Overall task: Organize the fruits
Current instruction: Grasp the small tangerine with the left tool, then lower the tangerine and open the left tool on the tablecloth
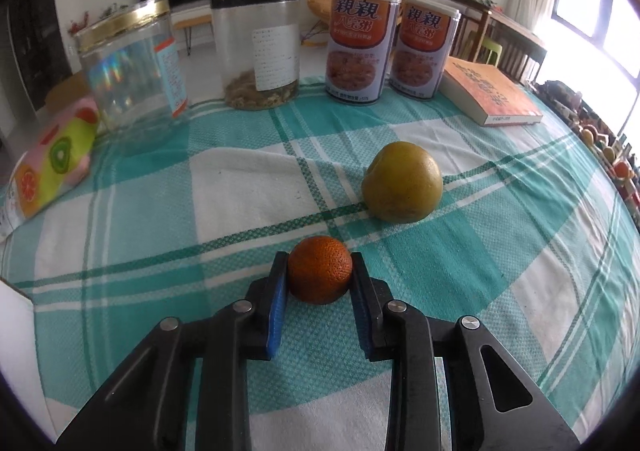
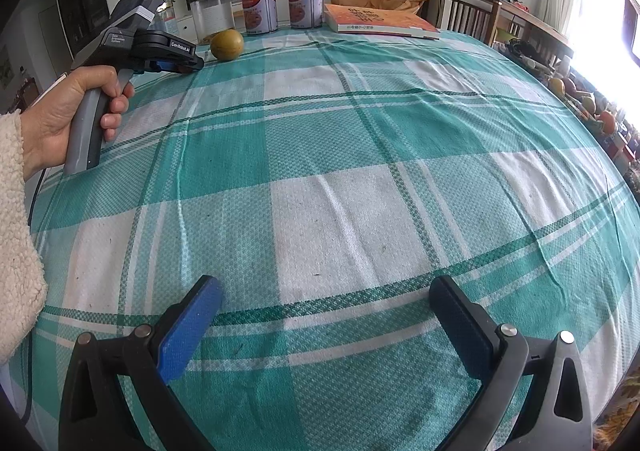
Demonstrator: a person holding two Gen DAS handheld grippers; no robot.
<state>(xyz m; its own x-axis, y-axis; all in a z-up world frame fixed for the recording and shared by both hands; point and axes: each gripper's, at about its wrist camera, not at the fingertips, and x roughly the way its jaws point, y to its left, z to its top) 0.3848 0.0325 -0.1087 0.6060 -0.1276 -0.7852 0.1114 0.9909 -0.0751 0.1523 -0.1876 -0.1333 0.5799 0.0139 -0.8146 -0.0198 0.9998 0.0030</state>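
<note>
In the left wrist view my left gripper [image 1: 319,271] is shut on a small orange mandarin [image 1: 319,269], low over the green-and-white checked tablecloth [image 1: 160,211]. A larger yellow-green fruit [image 1: 402,182] lies on the cloth just beyond and to the right. In the right wrist view my right gripper [image 2: 326,303] is wide open and empty above the near part of the table. The left gripper [image 2: 176,61] shows there at the far left, held in a hand, with the yellow-green fruit [image 2: 227,44] just past it; the mandarin is hidden there.
Along the table's far edge stand a clear jar with a gold lid [image 1: 132,63], a clear jar with a black lid [image 1: 258,47], two porridge cans [image 1: 358,43], and an orange book [image 1: 490,89]. A fruit-print packet [image 1: 56,159] lies at left. Chairs stand beyond.
</note>
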